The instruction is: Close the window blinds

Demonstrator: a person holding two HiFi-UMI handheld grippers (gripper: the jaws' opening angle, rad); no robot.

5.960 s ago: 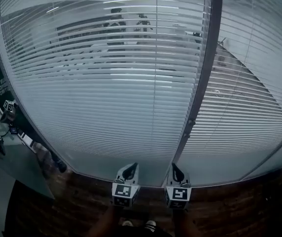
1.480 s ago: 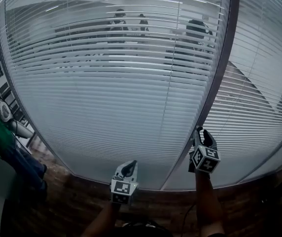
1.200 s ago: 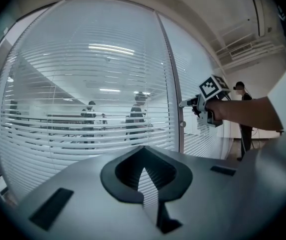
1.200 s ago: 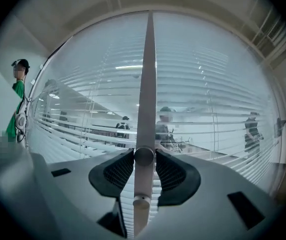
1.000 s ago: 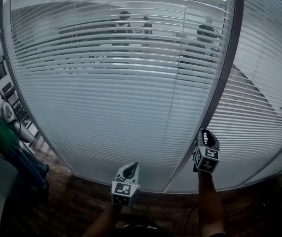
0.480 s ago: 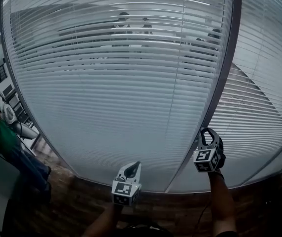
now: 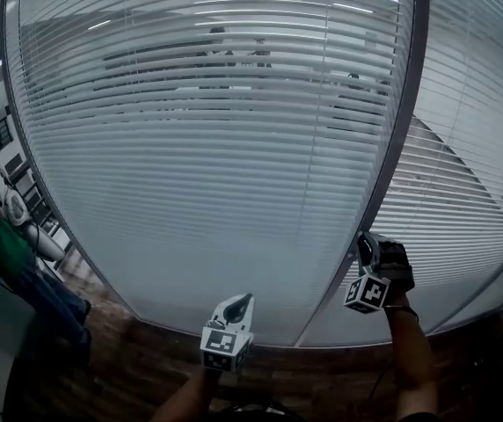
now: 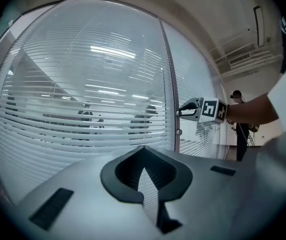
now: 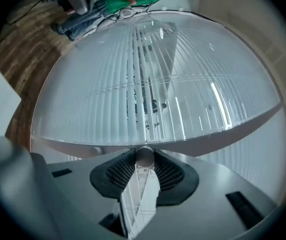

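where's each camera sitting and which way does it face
Head view: on the person's head, looking down at the blinds; both forearms, left gripper and right gripper show.
Left gripper view: on the left gripper, facing the blinds; its shut jaws show, plus the right gripper.
Right gripper view: on the right gripper, tipped sideways toward the blinds; its jaws grip a knob.
Shared: blinds in all; right gripper in head and left gripper views.

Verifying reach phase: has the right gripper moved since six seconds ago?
Yes. The right gripper rose from the foot of the frame post to its knob, then rolled there.
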